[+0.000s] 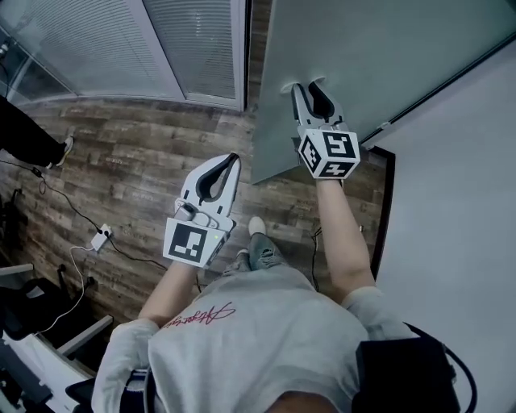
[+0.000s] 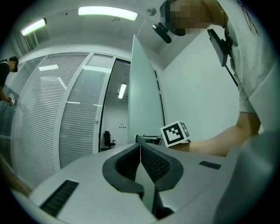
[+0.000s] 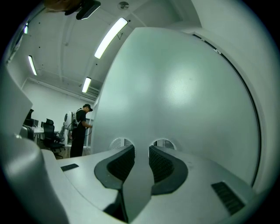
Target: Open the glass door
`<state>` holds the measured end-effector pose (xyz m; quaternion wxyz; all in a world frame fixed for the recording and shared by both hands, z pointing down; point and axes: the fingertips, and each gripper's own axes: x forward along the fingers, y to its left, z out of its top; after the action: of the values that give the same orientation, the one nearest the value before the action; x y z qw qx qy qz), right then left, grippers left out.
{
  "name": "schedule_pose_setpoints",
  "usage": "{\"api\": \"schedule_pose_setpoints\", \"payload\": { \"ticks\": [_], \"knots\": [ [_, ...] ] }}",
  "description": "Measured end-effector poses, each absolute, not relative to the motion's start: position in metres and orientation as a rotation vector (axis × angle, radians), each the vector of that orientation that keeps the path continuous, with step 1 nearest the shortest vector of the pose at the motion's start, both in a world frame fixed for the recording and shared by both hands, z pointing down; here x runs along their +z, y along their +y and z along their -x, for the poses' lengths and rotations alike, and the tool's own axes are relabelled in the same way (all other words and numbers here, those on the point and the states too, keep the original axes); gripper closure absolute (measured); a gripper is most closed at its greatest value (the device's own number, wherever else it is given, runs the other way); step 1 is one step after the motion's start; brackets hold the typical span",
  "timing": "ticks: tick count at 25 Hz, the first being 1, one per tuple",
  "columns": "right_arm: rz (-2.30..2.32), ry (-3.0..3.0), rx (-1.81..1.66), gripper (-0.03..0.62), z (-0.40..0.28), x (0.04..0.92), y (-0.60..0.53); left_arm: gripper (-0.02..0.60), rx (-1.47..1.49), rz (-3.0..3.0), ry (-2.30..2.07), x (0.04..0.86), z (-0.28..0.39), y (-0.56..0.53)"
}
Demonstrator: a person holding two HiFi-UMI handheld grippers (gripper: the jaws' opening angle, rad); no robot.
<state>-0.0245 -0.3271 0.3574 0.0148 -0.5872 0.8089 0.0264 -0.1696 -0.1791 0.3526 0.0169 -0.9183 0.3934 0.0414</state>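
Dark wood-plank floor [image 1: 137,153] lies below both jaws. Left of the left jaws stand partitions with slatted blinds [image 2: 48,122]; an office chair [image 2: 107,140] sits well beyond them. A white wall [image 1: 459,210] runs right of the right jaws. Strip lights [image 2: 107,13] glow overhead.

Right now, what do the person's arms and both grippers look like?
Left gripper and right gripper: white shells, dark ribbed pads, each carrying one of the white marker cubes with black squares. Arms bare below the short sleeves of a grey T-shirt with red script.
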Motion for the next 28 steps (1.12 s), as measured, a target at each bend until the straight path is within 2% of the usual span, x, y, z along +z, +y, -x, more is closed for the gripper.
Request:
{"api": "schedule_pose_setpoints", "payload": {
  "ticks": [17,28],
  "knots": [
    [1.581,2.634,0.083,0.484,-0.02,0.358,-0.188,0.564,0.052,2.917,0.95,0.358,0.086,-0.077],
    [1.432,2.731,0.079,0.484,-0.064,0.358,-0.105,0.563,0.08,2.978,0.79,0.355,-0.004,0.004]
  ]
}}
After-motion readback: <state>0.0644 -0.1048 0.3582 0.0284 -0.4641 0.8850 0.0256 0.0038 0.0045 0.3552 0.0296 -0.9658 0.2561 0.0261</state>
